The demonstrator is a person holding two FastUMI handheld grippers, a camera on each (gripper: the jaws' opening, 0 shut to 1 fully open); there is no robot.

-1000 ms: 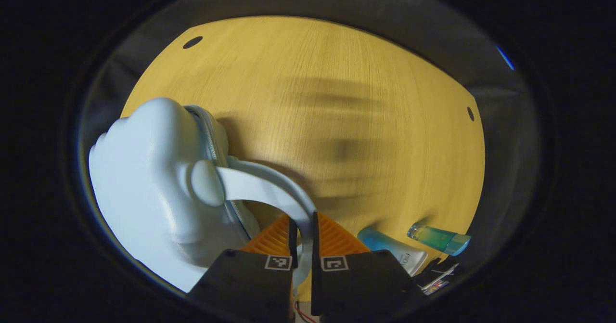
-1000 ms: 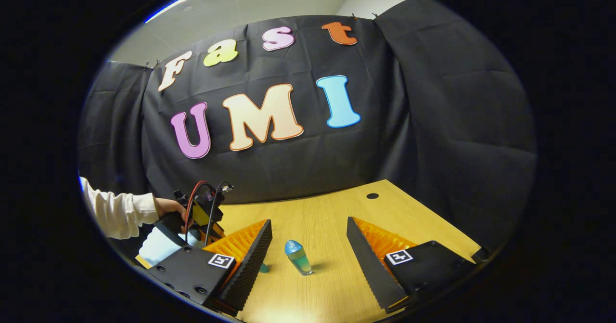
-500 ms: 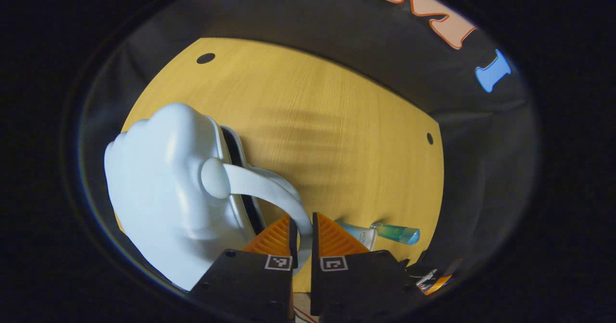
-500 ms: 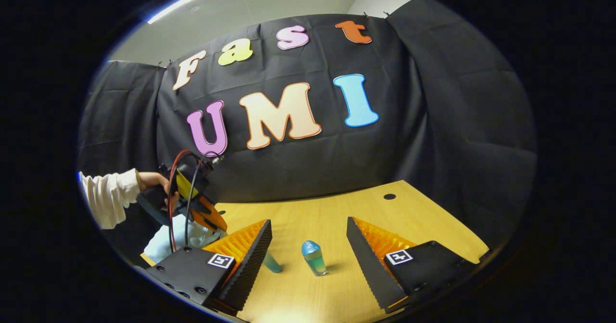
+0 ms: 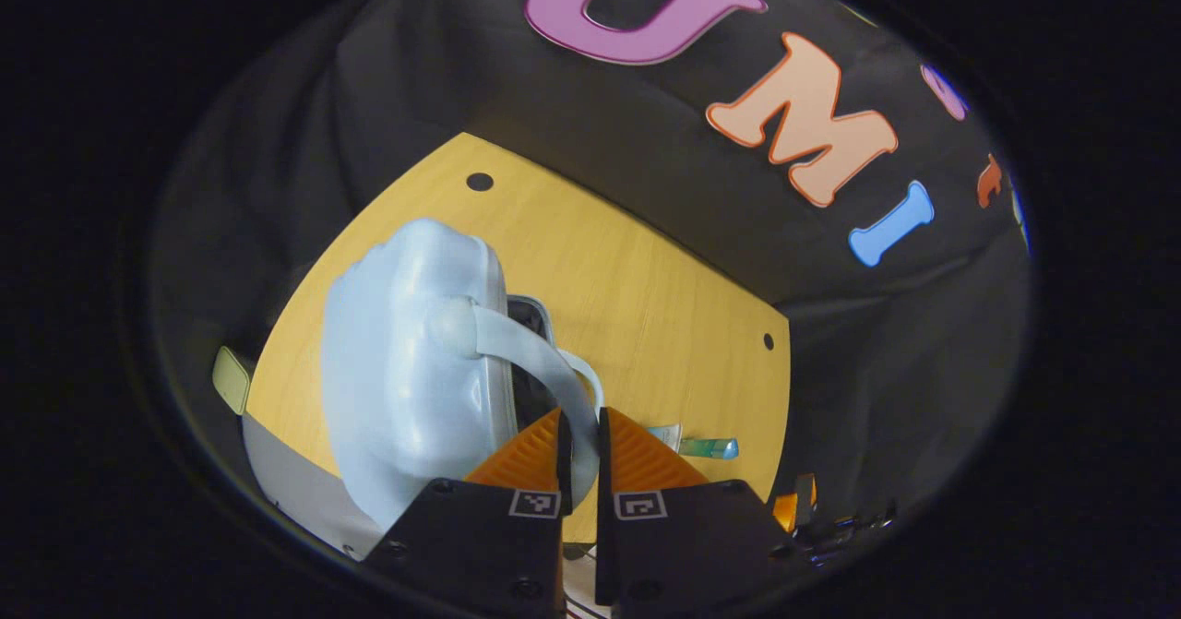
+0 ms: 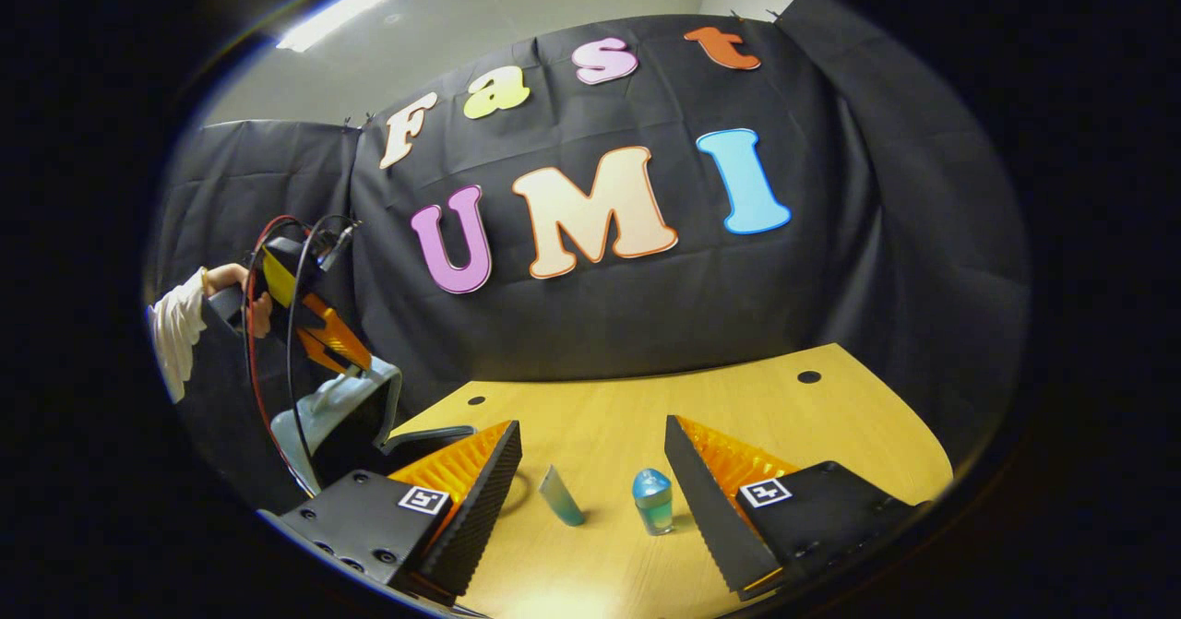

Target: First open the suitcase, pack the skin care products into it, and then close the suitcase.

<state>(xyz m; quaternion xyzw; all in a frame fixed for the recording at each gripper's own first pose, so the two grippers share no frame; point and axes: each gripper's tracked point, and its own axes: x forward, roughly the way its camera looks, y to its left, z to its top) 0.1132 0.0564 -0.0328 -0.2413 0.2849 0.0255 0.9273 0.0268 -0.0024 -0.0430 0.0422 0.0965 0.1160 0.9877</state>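
My left gripper [image 5: 579, 448] is shut on the curved handle [image 5: 530, 351] of the pale blue suitcase [image 5: 406, 379] and holds its lid raised, with a dark gap showing along the rim. In the right gripper view the lid [image 6: 346, 407] stands up at the table's left, under the left gripper [image 6: 318, 328] and the hand [image 6: 231, 279] holding it. My right gripper [image 6: 590, 485] hovers open over the table. A teal tube [image 6: 561, 497] and a small blue-green bottle [image 6: 653, 501] lie on the wood between its fingers. Both appear past the left fingers, the tube [image 5: 664, 434] and the bottle [image 5: 712, 448].
The wooden table [image 6: 738, 407] has round cable holes near its far corners [image 6: 809, 376]. Black cloth wall hangs close behind it. A pale green object [image 5: 231, 379] sits at the table's left edge in the left gripper view. A white sleeve [image 6: 175, 333] is at the far left.
My left gripper has risen and pulled the handle up, swinging the suitcase lid from nearly closed to well open. The right gripper view has shifted left, with the gripper still open.
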